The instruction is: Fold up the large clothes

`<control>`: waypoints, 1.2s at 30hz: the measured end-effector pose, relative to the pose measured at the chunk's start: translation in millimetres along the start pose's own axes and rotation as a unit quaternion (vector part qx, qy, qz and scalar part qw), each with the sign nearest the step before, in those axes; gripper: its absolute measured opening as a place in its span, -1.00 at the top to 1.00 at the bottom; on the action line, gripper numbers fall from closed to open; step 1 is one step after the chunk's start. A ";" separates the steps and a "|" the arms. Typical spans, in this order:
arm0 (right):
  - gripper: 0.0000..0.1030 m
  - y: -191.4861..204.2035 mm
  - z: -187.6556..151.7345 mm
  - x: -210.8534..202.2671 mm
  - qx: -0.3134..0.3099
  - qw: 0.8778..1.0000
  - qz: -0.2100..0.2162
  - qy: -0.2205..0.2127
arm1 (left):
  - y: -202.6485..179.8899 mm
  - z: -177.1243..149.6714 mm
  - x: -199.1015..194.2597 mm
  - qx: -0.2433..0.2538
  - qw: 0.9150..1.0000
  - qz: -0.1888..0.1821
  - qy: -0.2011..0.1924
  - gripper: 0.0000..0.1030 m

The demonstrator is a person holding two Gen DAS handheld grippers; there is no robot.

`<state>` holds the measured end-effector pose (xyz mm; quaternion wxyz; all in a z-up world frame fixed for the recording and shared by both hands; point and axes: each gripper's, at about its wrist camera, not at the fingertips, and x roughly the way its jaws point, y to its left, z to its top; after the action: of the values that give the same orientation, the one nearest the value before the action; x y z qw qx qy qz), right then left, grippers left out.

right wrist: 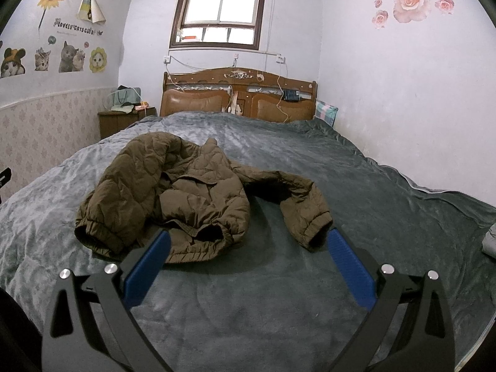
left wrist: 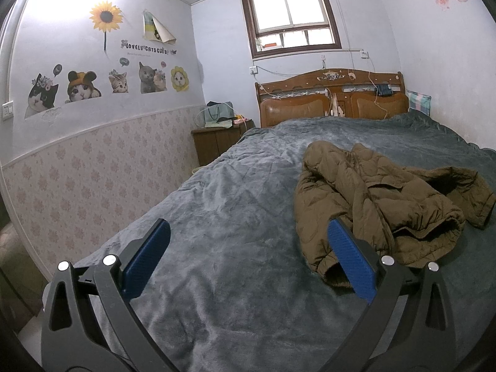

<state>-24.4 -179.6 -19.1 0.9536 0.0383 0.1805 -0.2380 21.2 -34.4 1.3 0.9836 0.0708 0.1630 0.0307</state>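
Crumpled jacket on bed. Left gripper and right gripper, 2 fingers spread wide, hover empty above it.

A wall decal above the cat stickers reads, as far as legible, "LOVELY CATS CLUB".

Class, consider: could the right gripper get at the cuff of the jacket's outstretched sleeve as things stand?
Probably yes. The right gripper is open, and the sleeve cuff lies on the grey blanket just ahead by its right finger, with nothing between them.
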 end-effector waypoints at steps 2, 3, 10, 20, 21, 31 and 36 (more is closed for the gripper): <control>-0.97 0.0 0.1 -0.2 0.000 1.000 0.000 0.000 | -0.7 0.2 -0.4 0.000 1.000 0.000 0.000 -0.94; -0.97 0.2 -0.7 -0.6 0.000 1.000 0.000 0.000 | 0.1 0.1 -0.2 0.000 1.000 0.000 0.000 -0.94; -0.97 -0.3 -0.6 -0.5 0.000 1.000 0.000 -0.001 | -0.8 0.3 -0.5 0.000 1.000 0.000 0.000 -0.94; -0.97 0.4 -0.3 -1.0 0.000 1.000 0.000 -0.001 | -0.6 0.2 -2.3 0.002 1.000 0.001 0.000 -0.94; -0.97 -0.1 -0.3 -0.6 0.000 1.000 0.000 -0.001 | -1.5 0.4 -2.1 0.002 1.000 0.001 0.000 -0.94; -0.97 0.2 -0.1 -0.5 0.000 1.000 0.000 0.000 | -4.0 0.7 -2.9 0.010 1.000 0.004 0.002 -0.94; -0.97 -0.2 -0.2 -1.1 0.001 1.000 0.000 -0.001 | -13.1 1.2 -3.7 0.018 1.000 0.001 0.004 -0.94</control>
<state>-25.4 -179.3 -18.9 0.9536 0.0394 0.1793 -0.2385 18.7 -47.7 1.7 0.9815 0.0884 0.1671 0.0291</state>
